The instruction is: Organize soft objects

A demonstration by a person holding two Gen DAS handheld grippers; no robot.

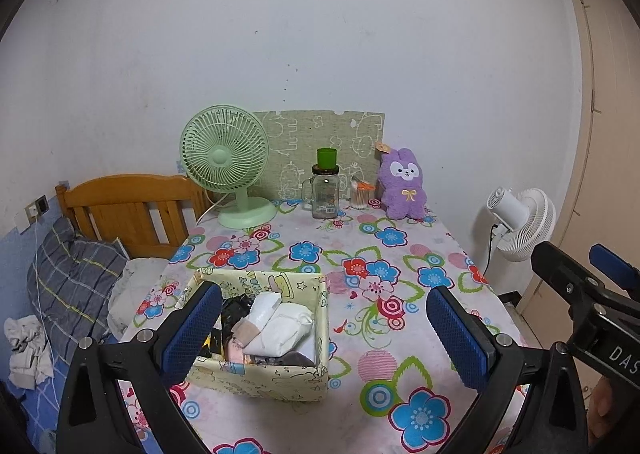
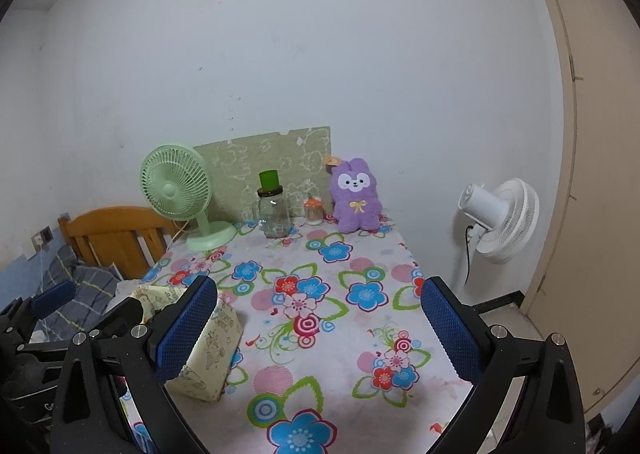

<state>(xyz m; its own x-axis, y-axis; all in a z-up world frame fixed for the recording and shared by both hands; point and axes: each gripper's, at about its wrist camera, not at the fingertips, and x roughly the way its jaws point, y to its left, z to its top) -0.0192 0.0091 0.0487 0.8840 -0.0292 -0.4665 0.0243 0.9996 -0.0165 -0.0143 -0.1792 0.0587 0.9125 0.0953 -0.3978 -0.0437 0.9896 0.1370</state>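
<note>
A pale yellow cartoon-print storage box [image 1: 260,382] stands on the flowered tablecloth [image 1: 400,254], near its left edge. Inside lie white folded soft bundles [image 1: 280,328] and some dark items. A purple plush bunny [image 1: 402,183] sits upright at the table's far end against the wall. My left gripper [image 1: 324,292] is open, hovering over the box's right half with nothing between its fingers. My right gripper [image 2: 319,284] is open and holds nothing, over the table to the right of the box [image 2: 208,350]. The bunny [image 2: 356,195] is far ahead of it.
At the back stand a green desk fan [image 1: 226,163], a glass jar topped by a green cup [image 1: 325,191], a swab holder [image 1: 361,195] and a green mat [image 1: 320,145] on the wall. A bed with a plaid pillow [image 1: 76,278] lies left. A white fan [image 1: 520,223] stands right.
</note>
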